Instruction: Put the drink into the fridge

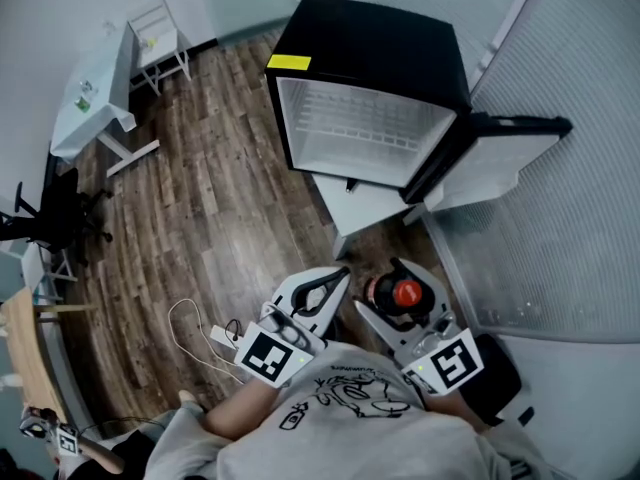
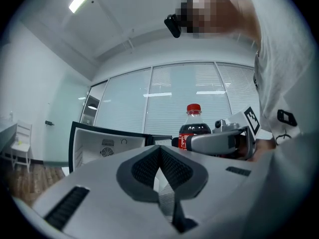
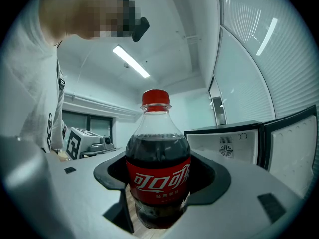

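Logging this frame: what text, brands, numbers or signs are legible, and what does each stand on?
"可口可乐": white script on the red label of the cola bottle.
Fine print under that script: too small to read.
T-shirt print: blurred, unreadable.
Yellow sticker on the fridge: no legible text.
Marker cubes: black-and-white square patterns only, no words.

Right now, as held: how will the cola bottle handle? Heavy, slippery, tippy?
Probably hefty for its size: the cola bottle looks filled to its shoulder. Its round, smooth body may slip or twist in a loose grip. Tall and narrow, likely tippy when set down.
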Demonstrator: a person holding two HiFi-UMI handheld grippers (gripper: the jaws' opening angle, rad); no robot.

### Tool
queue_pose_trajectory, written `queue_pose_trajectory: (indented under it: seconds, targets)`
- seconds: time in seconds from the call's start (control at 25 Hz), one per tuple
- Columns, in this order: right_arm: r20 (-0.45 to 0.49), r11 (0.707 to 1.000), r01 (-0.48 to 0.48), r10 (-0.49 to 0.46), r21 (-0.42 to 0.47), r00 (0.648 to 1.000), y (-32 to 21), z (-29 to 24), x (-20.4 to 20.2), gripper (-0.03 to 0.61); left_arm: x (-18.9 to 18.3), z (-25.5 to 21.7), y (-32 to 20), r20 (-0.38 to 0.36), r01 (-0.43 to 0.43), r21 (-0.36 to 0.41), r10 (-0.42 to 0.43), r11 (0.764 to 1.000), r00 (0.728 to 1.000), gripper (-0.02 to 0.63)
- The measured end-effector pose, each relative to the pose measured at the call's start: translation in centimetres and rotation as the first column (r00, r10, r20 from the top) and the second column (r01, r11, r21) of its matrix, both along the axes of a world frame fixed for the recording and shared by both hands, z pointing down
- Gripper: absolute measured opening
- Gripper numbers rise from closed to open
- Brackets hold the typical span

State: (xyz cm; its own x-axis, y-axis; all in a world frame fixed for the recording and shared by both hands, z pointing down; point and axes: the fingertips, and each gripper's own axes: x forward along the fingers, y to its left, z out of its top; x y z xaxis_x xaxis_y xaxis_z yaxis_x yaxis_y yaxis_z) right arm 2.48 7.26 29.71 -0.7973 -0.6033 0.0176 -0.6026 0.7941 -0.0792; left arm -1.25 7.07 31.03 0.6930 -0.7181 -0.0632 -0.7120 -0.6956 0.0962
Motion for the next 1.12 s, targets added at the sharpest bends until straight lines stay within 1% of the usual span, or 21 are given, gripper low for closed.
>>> queue_pose_trajectory:
  seconds: [0.28,0.56,0.84,1.12]
  targets:
    - [-0.009,1.000,-0.030,0.030,0.002,1.000,-6.1,-0.3,-2.1,0.327,-1.9,-0.2,-6.3,0.003,-0.037,-0.001,0.037,0.999,0.999,0.002]
    - [-0.015,0.998,-0.070,0.070,-0.002,0.997,-11.7,-0.1,-3.2,0.327,-3.2,-0.3,-12.0,0.007,-0.073,0.001,0.073,0.997,0.997,0.002]
    - [-0.008,0.995,-0.099,0.099,0.003,0.995,-15.6,-0.1,-4.3,0.327,-4.2,0.0,-15.9,0.015,-0.103,-0.001,0.103,0.995,0.995,0.002]
    - [-0.011,0.993,-0.120,0.120,-0.007,0.993,-17.8,0.5,-4.8,0.327,-4.7,0.5,-18.2,0.007,-0.118,-0.014,0.119,0.993,0.993,0.002]
